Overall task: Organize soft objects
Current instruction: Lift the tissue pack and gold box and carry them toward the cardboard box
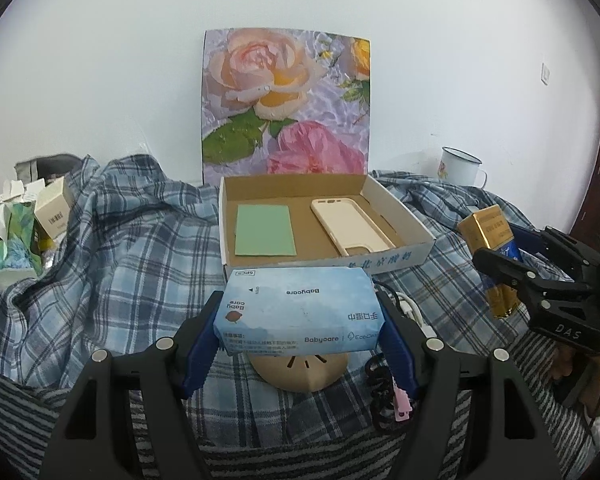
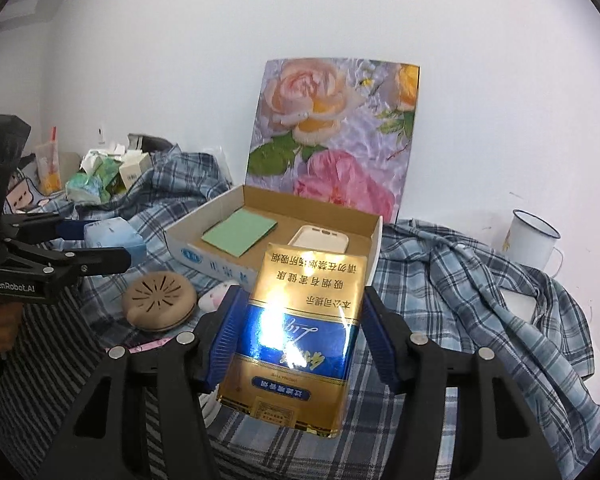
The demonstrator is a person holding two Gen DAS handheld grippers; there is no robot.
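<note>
Left gripper (image 1: pixel 300 320) clamped across soft, light wipes pack (image 1: pixel 296 312), right gripper (image 2: pixel 296 336) across slick, probably crushable gold pack (image 2: pixel 300 336), cardboard box (image 1: pixel 411 254) at twelve o'clock.

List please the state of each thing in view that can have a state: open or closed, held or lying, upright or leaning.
Left tongs: shut on the wipes pack.
Right tongs: shut on the gold pack.
Wipes pack: held above the cloth.
Gold pack: held, slightly tilted.
Cardboard box: open, holds green pad and phone case.
Enamel mug: upright.
Flower picture: leaning on the wall.
</note>
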